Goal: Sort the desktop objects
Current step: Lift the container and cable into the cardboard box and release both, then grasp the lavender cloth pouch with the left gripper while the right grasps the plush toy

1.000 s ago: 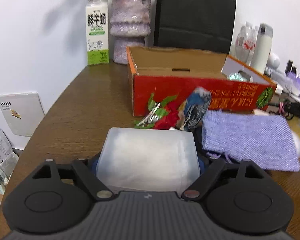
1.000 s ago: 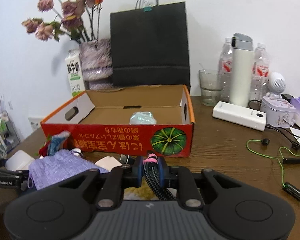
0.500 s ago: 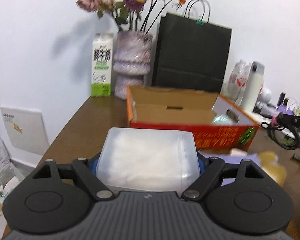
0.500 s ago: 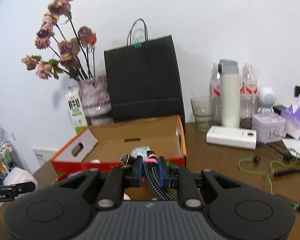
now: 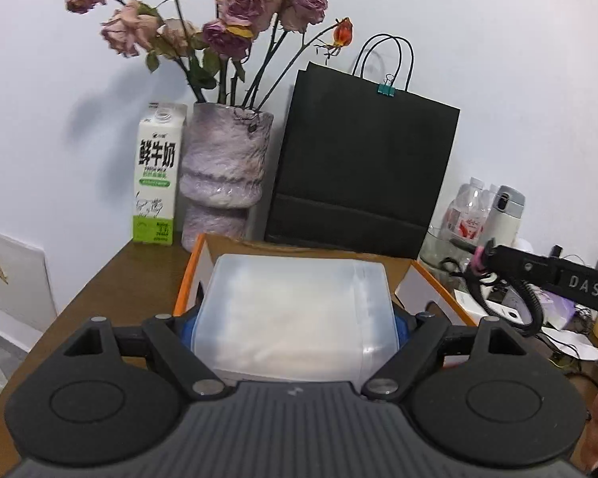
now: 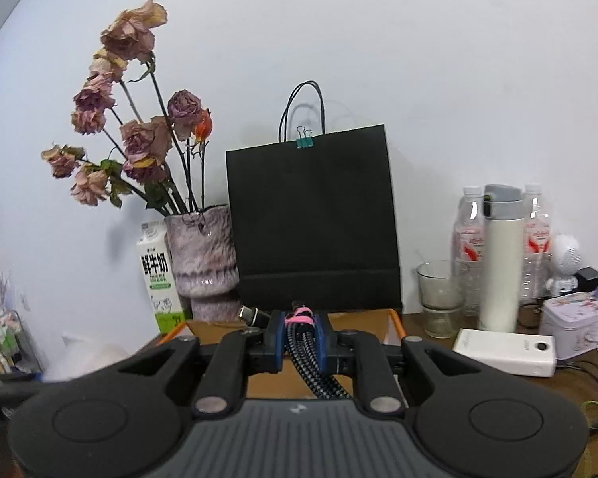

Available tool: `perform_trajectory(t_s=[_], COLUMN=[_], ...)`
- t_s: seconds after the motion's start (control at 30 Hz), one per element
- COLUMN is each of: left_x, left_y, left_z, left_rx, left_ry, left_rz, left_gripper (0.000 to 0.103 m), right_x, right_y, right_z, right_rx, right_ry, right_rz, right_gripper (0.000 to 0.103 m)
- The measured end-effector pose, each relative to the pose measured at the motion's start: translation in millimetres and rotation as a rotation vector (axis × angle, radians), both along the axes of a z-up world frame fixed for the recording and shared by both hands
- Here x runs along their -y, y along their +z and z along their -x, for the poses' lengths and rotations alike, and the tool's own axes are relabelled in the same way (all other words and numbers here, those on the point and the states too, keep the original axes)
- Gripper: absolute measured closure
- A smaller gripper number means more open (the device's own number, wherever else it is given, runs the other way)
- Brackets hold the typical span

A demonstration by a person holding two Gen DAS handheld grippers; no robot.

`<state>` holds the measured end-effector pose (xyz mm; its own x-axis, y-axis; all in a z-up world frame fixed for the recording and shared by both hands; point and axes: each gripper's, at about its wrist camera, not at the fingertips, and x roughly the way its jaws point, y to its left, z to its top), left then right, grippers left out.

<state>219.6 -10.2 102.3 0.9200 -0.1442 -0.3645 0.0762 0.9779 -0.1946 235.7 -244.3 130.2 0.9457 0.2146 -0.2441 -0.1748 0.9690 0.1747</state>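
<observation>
Two things held up at once, both off the desk. Left gripper wide, pads pressing the sides of a frosted plastic box, so gripping it. Box up in the air, just above the near edge of the cardboard box. Right gripper squeezed nearly shut on a braided cable tied with a pink band; rest of the cable hanging down out of sight. Seen from the left side too, off by the right edge of the desk, cable looping below it.

Past the grippers, only bits of the orange-rimmed cardboard box showing: left wall, far wall, right corner. Inside hidden by the held things, so cannot tell what already sits in it.

Farther back, along the far edge of the desk: milk carton at the left corner, then vase of dried roses, then black paper bag. Toward the right end: glass cup, white flask, water bottles, white power bank, small tin.

Likely about midway: two items picked up, not yet dropped in. Still to do: lower both into the cardboard box and let go. Plenty of small stuff still out on the right side, maybe more sorting after that.
</observation>
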Motion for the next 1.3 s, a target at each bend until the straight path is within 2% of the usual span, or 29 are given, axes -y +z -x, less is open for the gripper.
perform_trajectory(t_s=[0.13, 0.37, 0.47, 0.5, 0.53, 0.57, 0.6, 0.63, 0.73, 0.83, 0.9, 1.0, 1.3], left_x=[6.5, 12.5, 14.4, 15.1, 15.7, 15.9, 16.2, 16.1, 12.8, 10.9, 11.9, 12.4, -3.3], left_y=[-3.0, -15.7, -22.8, -26.1, -29.5, -31.5, -32.5, -32.4, -27.1, -22.6, -21.2, -19.0, -12.2], left_z=[-29.0, -71.4, -84.8, -88.4, -91.4, -92.8, -92.9, -91.1, -85.9, -83.8, -81.5, -77.7, -39.7], left_rx=[-0.009, -0.054, -0.095, -0.113, -0.126, -0.137, -0.141, -0.137, -0.123, -0.126, -0.130, -0.140, -0.129], left_ry=[0.009, 0.015, 0.013, 0.014, 0.009, 0.009, 0.015, 0.026, 0.044, 0.050, 0.048, 0.045, 0.045], left_rz=[-0.003, -0.054, -0.070, -0.076, -0.083, -0.088, -0.094, -0.100, -0.091, -0.088, -0.094, -0.103, -0.101], left_gripper=[0.019, 0.019, 0.018, 0.015, 0.011, 0.000, 0.000, 0.000, 0.000, 0.000, 0.000, 0.000, 0.000], right_x=[-10.2, -14.5, -21.6, -23.3, -24.9, -26.0, -26.3, -25.9, -17.5, -7.1, -4.8, -4.7, 0.9], right_y=[-13.4, -27.9, -34.0, -36.9, -39.4, -41.6, -42.2, -42.6, -38.9, -34.7, -32.0, -29.5, -25.3], right_z=[-27.2, -68.0, -82.6, -86.4, -89.3, -91.5, -92.4, -91.5, -87.9, -86.4, -85.3, -79.9, -41.1], right_rx=[-0.033, -0.080, -0.113, -0.128, -0.141, -0.159, -0.175, -0.180, -0.176, -0.208, -0.222, -0.222, -0.216], right_ry=[0.017, 0.010, 0.031, 0.030, 0.019, 0.007, -0.003, -0.022, -0.048, -0.007, -0.007, -0.019, -0.013], right_rz=[0.028, 0.058, 0.092, 0.098, 0.105, 0.117, 0.128, 0.133, 0.108, 0.028, 0.018, 0.027, 0.081], right_gripper=[0.089, 0.089, 0.088, 0.088, 0.085, 0.079, 0.054, 0.035, 0.015, 0.010, 0.008, 0.000, 0.000])
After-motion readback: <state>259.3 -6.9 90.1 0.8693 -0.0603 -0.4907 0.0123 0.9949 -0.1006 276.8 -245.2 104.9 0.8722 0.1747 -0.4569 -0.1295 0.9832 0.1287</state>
